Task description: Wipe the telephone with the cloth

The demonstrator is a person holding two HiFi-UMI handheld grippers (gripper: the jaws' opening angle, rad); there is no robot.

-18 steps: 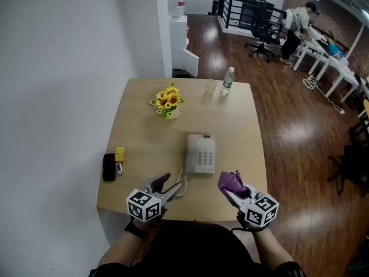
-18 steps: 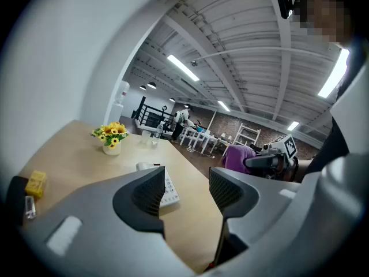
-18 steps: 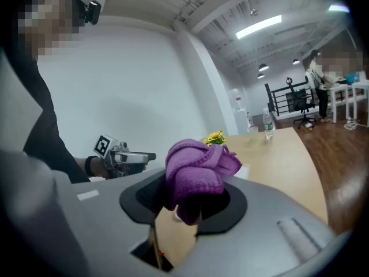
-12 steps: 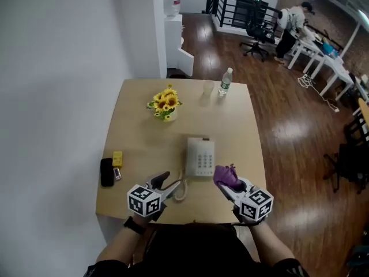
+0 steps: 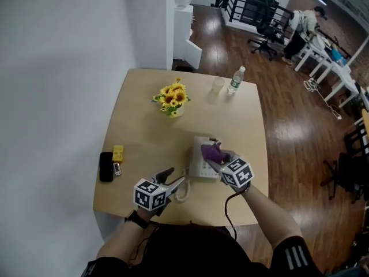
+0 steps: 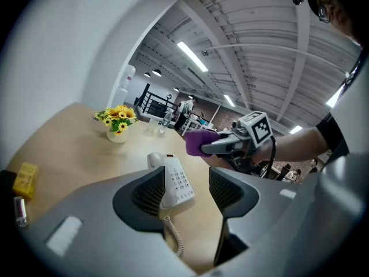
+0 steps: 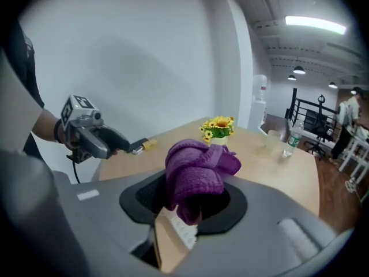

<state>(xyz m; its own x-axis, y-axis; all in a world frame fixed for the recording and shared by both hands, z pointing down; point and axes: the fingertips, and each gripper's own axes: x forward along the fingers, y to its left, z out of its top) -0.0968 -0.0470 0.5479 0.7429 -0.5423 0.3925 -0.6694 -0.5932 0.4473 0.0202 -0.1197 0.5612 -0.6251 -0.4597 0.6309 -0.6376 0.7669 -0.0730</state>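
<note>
The white telephone (image 5: 199, 157) lies on the wooden table (image 5: 144, 114), its coiled cord (image 5: 183, 192) trailing toward me. My right gripper (image 5: 212, 154) is shut on the purple cloth (image 5: 211, 150) and holds it over the phone's keypad side. In the right gripper view the cloth (image 7: 196, 172) bunches between the jaws with phone keys (image 7: 185, 231) just below. My left gripper (image 5: 172, 179) is open near the phone's front left corner, holding nothing. In the left gripper view the phone (image 6: 174, 183) shows between the open jaws, and the cloth (image 6: 198, 142) hangs above it.
A pot of sunflowers (image 5: 173, 100) stands mid-table, with a glass (image 5: 217, 84) and a water bottle (image 5: 234, 81) at the far edge. A black case (image 5: 106, 166) and a yellow block (image 5: 117, 153) lie at the left edge. A white wall borders the table's left.
My right gripper has carried the cloth forward and left, from near the table's front edge to over the phone. The left gripper has stayed near the phone's front left corner.
</note>
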